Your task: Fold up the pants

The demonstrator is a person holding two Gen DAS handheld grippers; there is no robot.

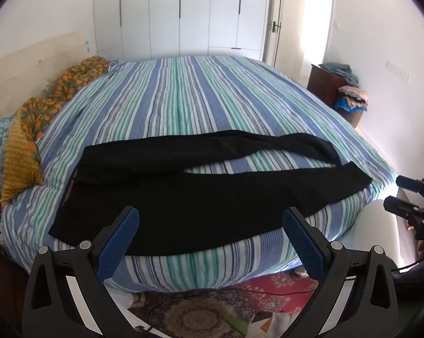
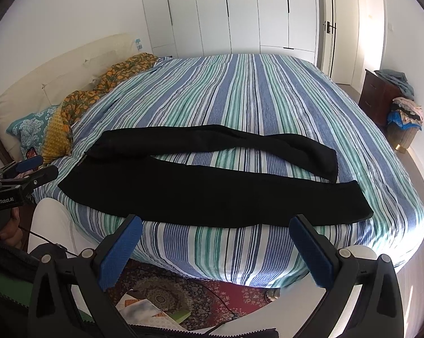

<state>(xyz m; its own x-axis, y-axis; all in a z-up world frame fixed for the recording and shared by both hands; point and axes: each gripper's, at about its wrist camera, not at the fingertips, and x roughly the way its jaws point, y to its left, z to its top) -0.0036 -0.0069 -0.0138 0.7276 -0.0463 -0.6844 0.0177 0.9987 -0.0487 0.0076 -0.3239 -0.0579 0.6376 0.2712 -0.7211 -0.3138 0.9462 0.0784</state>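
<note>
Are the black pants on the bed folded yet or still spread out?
Spread out: the pants lie flat, both legs apart with striped bedspread showing between.

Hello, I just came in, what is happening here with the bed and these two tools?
A person stands at the near edge of the striped bed, holding a two-finger gripper in each hand. The black pants lie flat across the bed, unfolded, waistband toward the pillows and the two legs spread apart. The left gripper and the right gripper are both open, hover above the bed's near edge and touch nothing. Folding has not started yet.
</note>
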